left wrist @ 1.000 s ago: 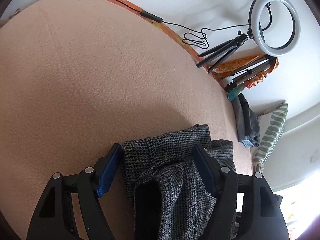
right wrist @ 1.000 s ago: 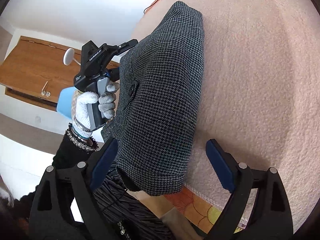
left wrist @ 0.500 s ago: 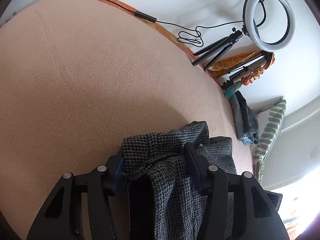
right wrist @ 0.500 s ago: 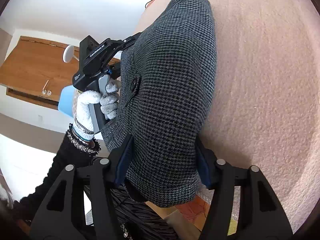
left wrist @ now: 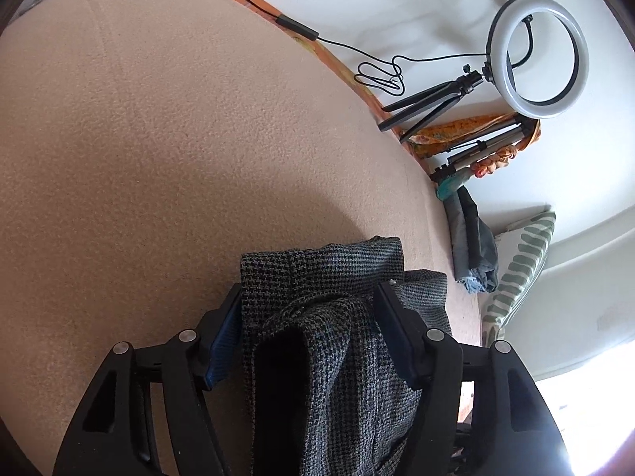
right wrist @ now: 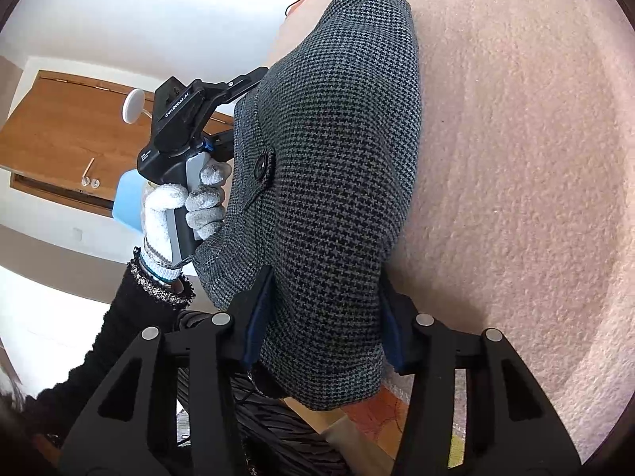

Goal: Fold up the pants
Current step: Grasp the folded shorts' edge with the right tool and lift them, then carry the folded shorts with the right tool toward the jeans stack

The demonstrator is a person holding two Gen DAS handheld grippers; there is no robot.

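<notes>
Left wrist view
Left gripper (left wrist: 313, 317): narrow, both blue-padded fingers (left wrist: 222, 341) pressed against a bunched thickness of the pants, holding it.
Pants (left wrist: 329, 357): grey houndstooth cloth, gathered in folds between the fingers; the top fold sticks out just past the fingertips, and a second layer spills to the right of the right finger.
Blanket (left wrist: 178, 139): peach fleece that carries the pants; the cloth sits near its right edge.
Ring light (left wrist: 539, 51): on a small black tripod at the blanket's far right edge, against the white wall, well apart from the pants.
Cable (left wrist: 377, 75): black, runs along the far edge and coils beside the tripod.
Clothes (left wrist: 472, 246): grey and blue, hanging off the right edge.
Pillow (left wrist: 520, 273): green-striped, just beside those clothes.

Right wrist view
Right gripper (right wrist: 321, 317): narrow, fingers (right wrist: 258, 317) closed onto the near end of the pants, holding it.
Pants (right wrist: 337, 158): stretched from this claw toward the far edge, with a dark button (right wrist: 260, 166) on the left side; the right side lies against the blanket (right wrist: 516, 158).
Left gripper (right wrist: 178, 131): seen from outside at the cloth's left side, held by a white-gloved hand (right wrist: 186, 206); its fingers are hidden behind the cloth.
Door (right wrist: 67, 135): wooden, behind the hand.
</notes>
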